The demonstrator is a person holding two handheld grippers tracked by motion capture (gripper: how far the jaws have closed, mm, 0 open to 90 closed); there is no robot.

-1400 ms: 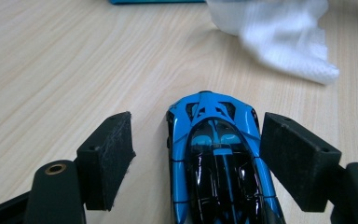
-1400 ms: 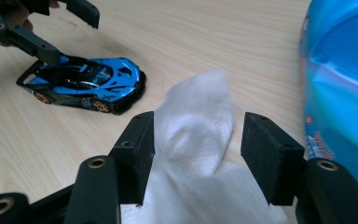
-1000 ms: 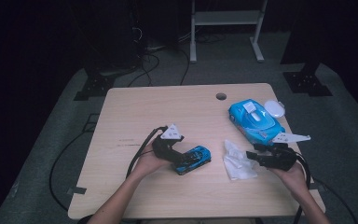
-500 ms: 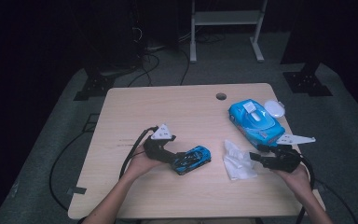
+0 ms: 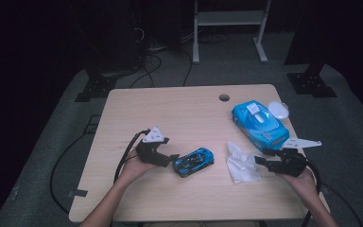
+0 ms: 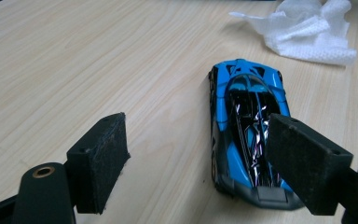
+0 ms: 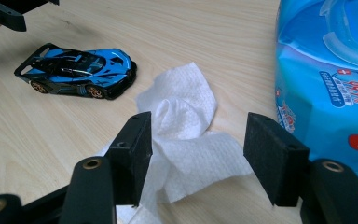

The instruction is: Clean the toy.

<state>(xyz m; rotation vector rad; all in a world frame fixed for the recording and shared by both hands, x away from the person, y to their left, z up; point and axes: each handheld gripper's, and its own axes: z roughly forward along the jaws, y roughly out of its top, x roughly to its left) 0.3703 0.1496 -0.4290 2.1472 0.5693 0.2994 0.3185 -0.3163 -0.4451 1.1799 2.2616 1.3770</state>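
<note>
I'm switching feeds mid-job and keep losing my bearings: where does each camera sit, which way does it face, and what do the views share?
High view: above the person's side, looking forward and down on the wooden table; both forearms, left gripper, right gripper.
Left gripper view: rides the left gripper, looks along open jaws at the blue toy car.
Right gripper view: rides the right gripper, open jaws over the white wipe, beside the blue wet-wipe pack.
Shared: car and wipe appear in all three.

wipes pack: "99.9%" on label; rest unreadable.
</note>
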